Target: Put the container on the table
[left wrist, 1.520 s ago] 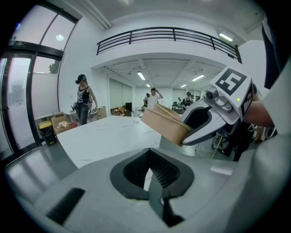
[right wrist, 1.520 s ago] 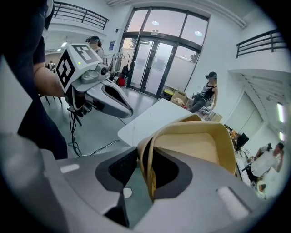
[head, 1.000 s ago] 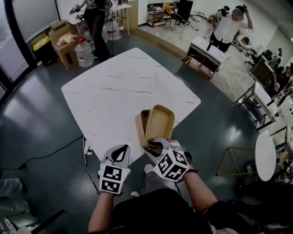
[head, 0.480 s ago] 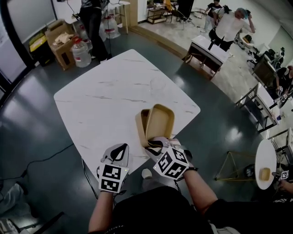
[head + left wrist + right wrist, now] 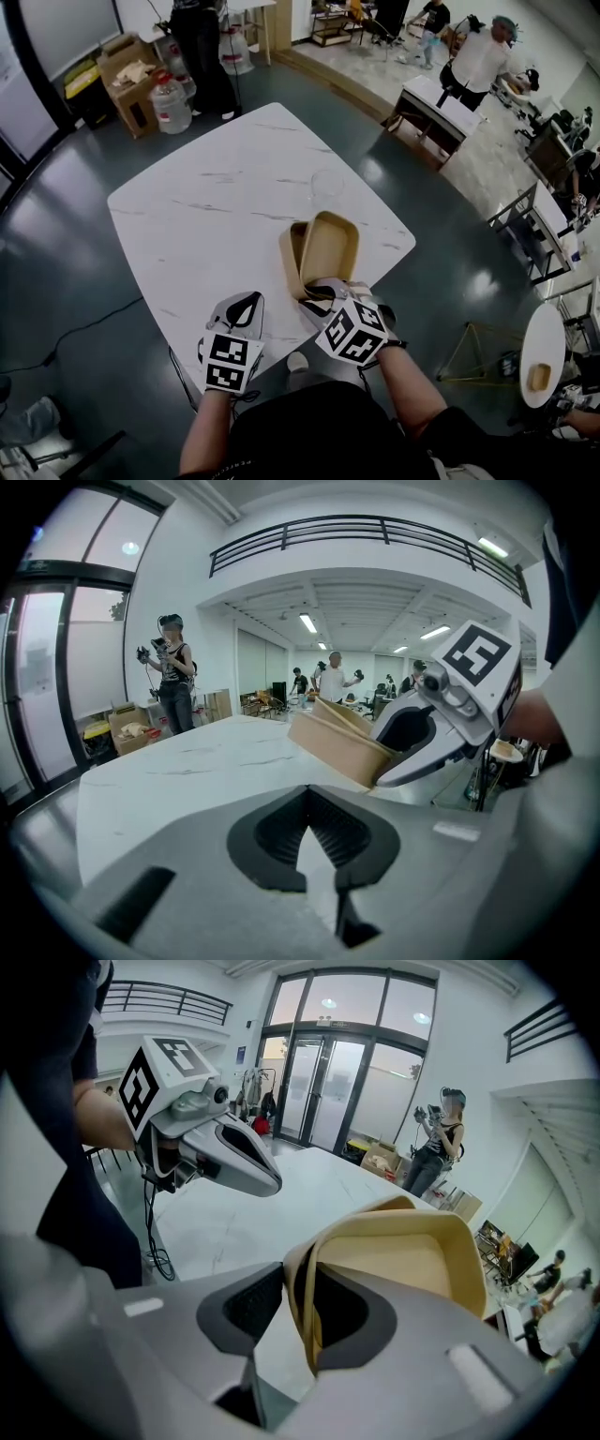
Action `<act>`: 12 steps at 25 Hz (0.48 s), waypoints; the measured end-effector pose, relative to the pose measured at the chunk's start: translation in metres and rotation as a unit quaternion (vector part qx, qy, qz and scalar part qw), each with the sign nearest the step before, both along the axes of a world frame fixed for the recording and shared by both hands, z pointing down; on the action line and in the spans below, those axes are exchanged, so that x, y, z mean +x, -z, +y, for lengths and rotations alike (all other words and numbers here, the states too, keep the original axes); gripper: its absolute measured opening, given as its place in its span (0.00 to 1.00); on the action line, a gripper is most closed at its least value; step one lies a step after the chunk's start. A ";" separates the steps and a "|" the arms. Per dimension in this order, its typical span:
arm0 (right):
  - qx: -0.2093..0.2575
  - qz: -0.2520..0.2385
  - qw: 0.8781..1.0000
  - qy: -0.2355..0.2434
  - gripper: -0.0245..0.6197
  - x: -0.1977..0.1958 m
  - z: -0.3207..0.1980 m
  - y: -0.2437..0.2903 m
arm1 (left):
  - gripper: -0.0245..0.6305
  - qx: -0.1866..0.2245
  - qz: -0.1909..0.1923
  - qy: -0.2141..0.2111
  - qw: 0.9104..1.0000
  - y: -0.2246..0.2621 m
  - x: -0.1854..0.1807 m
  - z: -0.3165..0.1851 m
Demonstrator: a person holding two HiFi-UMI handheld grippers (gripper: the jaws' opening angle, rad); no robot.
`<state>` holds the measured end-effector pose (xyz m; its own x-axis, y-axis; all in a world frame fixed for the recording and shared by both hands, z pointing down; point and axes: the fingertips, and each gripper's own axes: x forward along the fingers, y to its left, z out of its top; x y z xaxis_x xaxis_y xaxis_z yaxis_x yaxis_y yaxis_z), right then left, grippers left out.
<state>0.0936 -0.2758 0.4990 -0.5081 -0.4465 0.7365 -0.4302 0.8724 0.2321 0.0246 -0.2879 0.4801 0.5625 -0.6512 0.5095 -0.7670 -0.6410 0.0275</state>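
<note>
— Where's the container (image 5: 323, 251)?
— It stands on edge in the right gripper (image 5: 314, 296), whose jaws are clamped on its rim. It's above the table's (image 5: 216, 197) near edge, toward the right corner.
— And the left gripper (image 5: 246, 306)?
— Jaws together, nothing between them, just beside the right one.

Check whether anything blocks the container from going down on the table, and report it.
Nothing visible does. The container, gripped by the right tongs, hangs over the near part of the table, and the marble around and ahead of it looks bare. The left tongs are off to its left, apart from it.
</note>
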 end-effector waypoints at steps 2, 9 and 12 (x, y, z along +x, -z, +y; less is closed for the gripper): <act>-0.002 0.001 1.000 0.009 0.20 -0.004 -0.009 -0.003 | 0.03 -0.002 -0.001 0.008 1.000 -0.003 -0.004 -0.008; -0.006 -0.002 0.999 0.049 0.20 -0.024 -0.029 -0.007 | 0.03 -0.005 -0.005 0.044 0.999 -0.006 -0.024 -0.024; -0.006 -0.001 0.997 0.072 0.20 -0.036 -0.037 -0.011 | 0.03 -0.007 -0.007 0.063 0.998 -0.008 -0.035 -0.030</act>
<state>0.0580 -0.3132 0.5101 -0.5676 -0.3601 0.7404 -0.3000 0.9279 0.2213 -0.0107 -0.3180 0.4884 0.4688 -0.7095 0.5262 -0.8422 -0.5386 0.0241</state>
